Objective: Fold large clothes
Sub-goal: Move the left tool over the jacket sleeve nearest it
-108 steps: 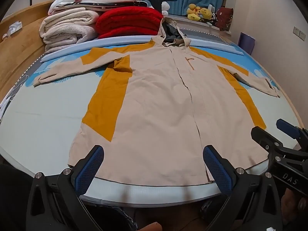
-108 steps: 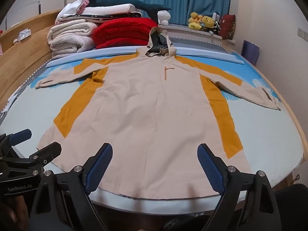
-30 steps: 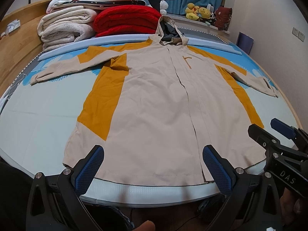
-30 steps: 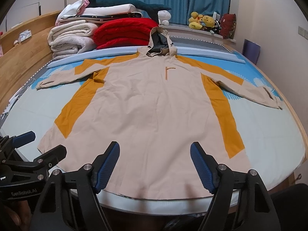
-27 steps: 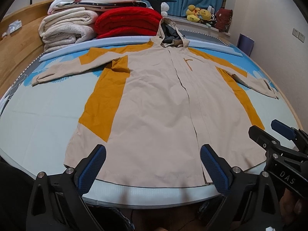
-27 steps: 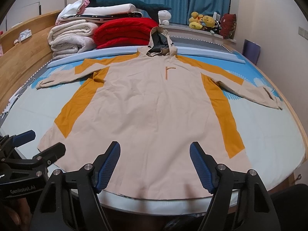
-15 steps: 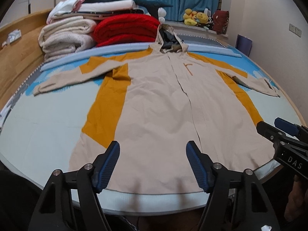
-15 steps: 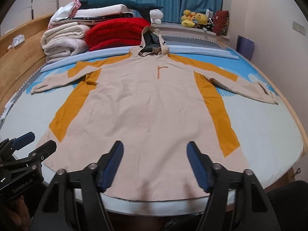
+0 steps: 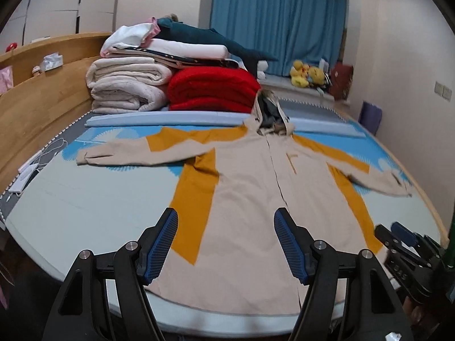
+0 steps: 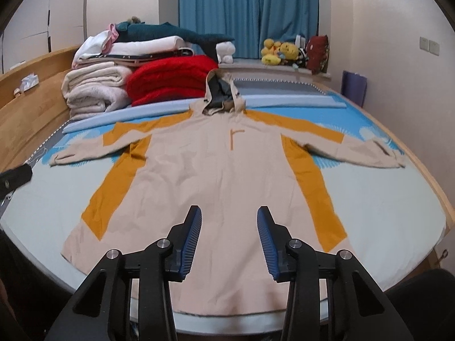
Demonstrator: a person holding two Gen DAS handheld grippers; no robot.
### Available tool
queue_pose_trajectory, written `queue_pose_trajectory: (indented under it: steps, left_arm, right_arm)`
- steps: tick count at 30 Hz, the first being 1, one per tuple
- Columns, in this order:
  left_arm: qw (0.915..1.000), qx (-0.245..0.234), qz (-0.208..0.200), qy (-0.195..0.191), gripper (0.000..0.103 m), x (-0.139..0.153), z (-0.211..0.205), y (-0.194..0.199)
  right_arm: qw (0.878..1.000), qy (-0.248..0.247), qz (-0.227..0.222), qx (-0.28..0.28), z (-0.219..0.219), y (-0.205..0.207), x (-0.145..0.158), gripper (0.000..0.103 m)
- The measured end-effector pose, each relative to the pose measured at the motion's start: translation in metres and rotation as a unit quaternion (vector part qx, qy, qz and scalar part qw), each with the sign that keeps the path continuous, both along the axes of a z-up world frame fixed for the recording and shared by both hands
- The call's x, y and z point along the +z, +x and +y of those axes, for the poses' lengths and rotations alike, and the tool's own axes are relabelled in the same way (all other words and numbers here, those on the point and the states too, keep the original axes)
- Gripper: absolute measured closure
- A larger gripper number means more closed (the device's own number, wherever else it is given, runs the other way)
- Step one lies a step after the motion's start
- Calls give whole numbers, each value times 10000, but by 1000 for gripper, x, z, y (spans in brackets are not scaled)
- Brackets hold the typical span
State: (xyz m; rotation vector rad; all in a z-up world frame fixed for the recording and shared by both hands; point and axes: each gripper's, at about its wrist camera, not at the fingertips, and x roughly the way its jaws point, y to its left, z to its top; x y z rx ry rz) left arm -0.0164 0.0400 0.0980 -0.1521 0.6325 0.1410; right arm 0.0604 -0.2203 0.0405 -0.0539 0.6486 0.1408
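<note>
Coat [image 10: 227, 187] is laid flat, front up, on the bed [image 10: 384, 199] — beige with mustard panels down both sides and along the tops of the sleeves. Both sleeves are spread out sideways, hood [image 10: 223, 93] points away from me toward the rolled blue bolster [image 10: 298, 103] at the far end. Front closure runs down the middle; hem sits at the near edge of the mattress, just under my two tools.

Left gripper [image 9: 226, 244]: jaws apart at a medium gap, nothing between the blue pads, hovering over the near left part of the coat, above the hem and beside the mustard panel. Not touching fabric as far as I can see.

Right gripper [image 10: 229, 234]: also parted, gap narrower than the left one, empty, hovering over the lower middle of the coat. In the left wrist view I see the right gripper [image 9: 403, 244] at the right edge, off the coat's right hem corner.

Behind the coat: stack of folded cream blankets [image 10: 96, 91] and a red blanket [image 10: 170, 79] side by side, white bedding and a dark teal plush on top. Yellow plush toys [image 10: 278, 51] on the sill under the blue curtain [image 10: 247, 11]. Wooden headboard [image 9: 42, 96] runs along the left side.
</note>
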Motion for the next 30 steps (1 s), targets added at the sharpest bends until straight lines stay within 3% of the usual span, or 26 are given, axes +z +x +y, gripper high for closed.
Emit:
queue_pose_trajectory:
  steps: [4,6,10,12,14,16,24,30]
  left_arm:
    - [9998,-19,149,-126,42,8,19,32]
    - [9999,-72,75,-43,49,18,22,43]
    - [9994,-255,-197,139,50,39,26,79]
    - [9991,-275,-278,189,50,46,30,96]
    - [9990,-260,-305,216,50,51,38,119]
    - [9992,-230,-269,212,50,52,49,142]
    - [9995,-260,85,132,62,18,103,232]
    - [9988,24,489,-78,77,-26,142,269]
  right_arm:
    - [9992,-111,-349,-139,2,9,25,61]
    - [9984,-136,-512,-184,0,17,37,61]
    - [9971,-24,-716,-251,-1,45,64,60]
    - [9963,69,-800,-294,-2,62,75,53]
    - [9946,157,-949,-394,-2,82,86,40]
    - [9939,222,-982,-441,0,105,92,37]
    - [9928,335,-1144,-89,38,202,115,37]
    - [9927,282,-1129,331,64,258,105,37]
